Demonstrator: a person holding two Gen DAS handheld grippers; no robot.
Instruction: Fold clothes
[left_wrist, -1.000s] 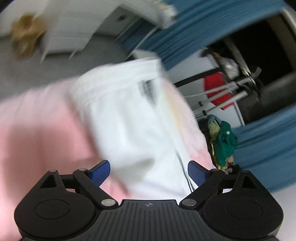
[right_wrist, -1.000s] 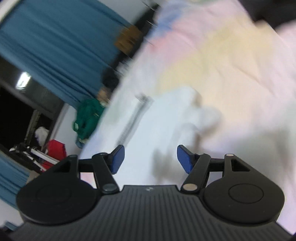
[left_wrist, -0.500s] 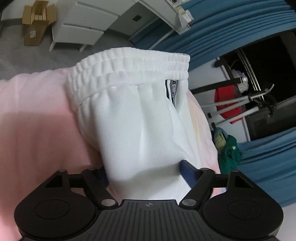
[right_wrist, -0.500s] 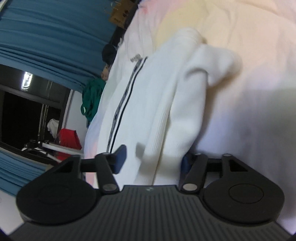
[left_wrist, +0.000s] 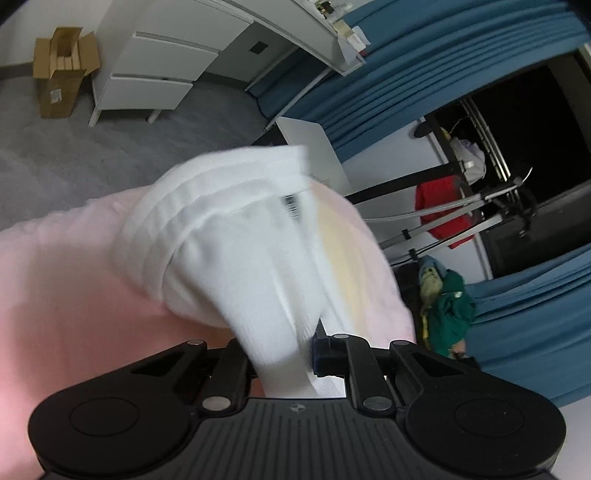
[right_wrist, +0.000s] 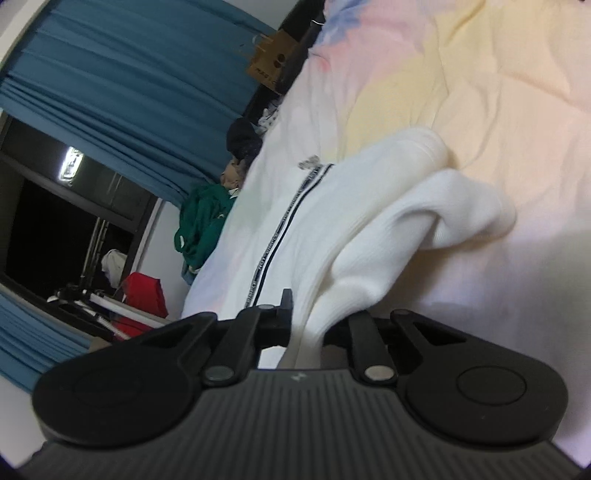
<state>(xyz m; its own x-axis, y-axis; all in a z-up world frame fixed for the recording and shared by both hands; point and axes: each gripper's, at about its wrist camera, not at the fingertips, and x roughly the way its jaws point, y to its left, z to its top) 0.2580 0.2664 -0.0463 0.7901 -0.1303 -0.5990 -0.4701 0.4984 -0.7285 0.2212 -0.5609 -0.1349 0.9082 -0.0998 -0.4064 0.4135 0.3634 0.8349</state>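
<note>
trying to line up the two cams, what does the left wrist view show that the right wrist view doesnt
Only the left wrist view shows the white drawer unit, the open cardboard box on the grey floor, and the garment's elastic waistband.

Only the right wrist view shows the dark stripe running along the fabric, and the yellow patch of the bedspread.

Both show the white garment pinched in a shut gripper, left gripper and right gripper, lying on the pastel bedspread, plus blue curtains and green clothing.

White trousers (right_wrist: 332, 229) with dark side stripe; pink-yellow bedspread (right_wrist: 461, 74).
</note>
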